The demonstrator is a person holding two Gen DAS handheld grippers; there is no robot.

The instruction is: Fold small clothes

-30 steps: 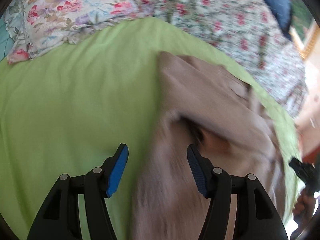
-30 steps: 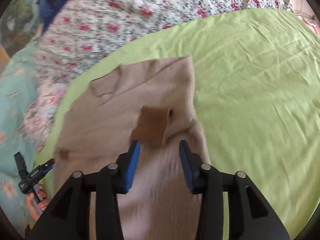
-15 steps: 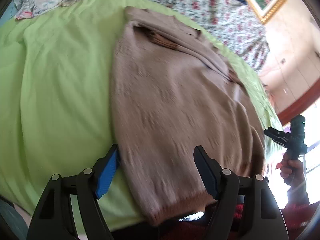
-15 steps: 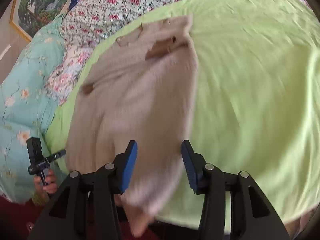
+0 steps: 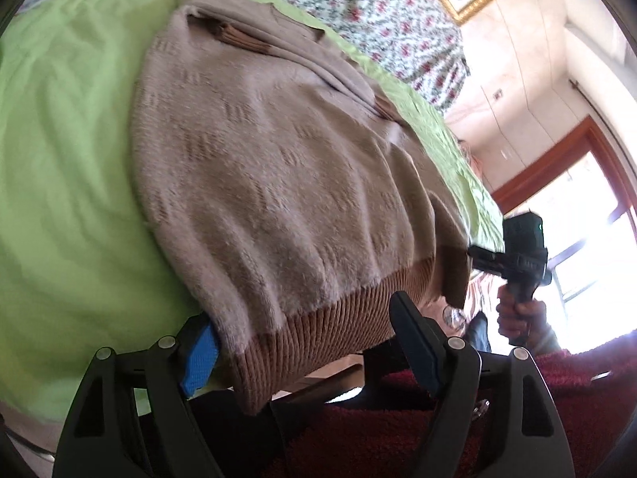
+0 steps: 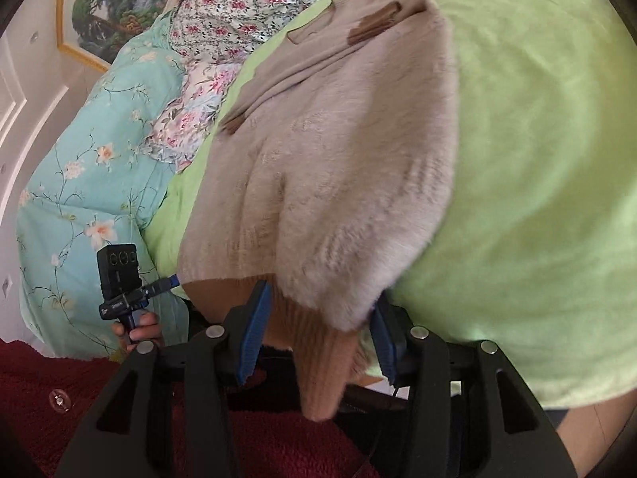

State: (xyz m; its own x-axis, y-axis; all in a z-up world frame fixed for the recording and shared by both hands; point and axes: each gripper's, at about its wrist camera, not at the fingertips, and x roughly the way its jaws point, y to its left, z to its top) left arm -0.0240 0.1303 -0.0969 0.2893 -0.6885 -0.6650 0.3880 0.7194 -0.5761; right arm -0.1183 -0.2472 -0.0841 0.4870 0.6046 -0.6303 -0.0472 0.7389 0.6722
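Note:
A fuzzy beige sweater (image 5: 270, 167) with a brown ribbed hem lies flat on the green bedsheet (image 5: 59, 167), hem hanging over the bed's near edge. My left gripper (image 5: 306, 342) is open, its fingers either side of one hem corner. In the right wrist view the sweater (image 6: 338, 167) also hangs over the edge. My right gripper (image 6: 318, 334) is open around the other hem corner. The left gripper also shows in the right wrist view (image 6: 131, 290), and the right gripper in the left wrist view (image 5: 513, 255).
Floral pillows (image 5: 358, 4) and a turquoise floral quilt (image 6: 87, 159) lie at the far side and left of the bed. A framed painting (image 6: 115, 4) hangs on the wall. A dark red rug (image 5: 398, 430) covers the floor below the bed edge.
Both grippers have pulled back from the sweater's collar area to the hem at the bed's near edge. The sweater now lies spread out lengthwise.

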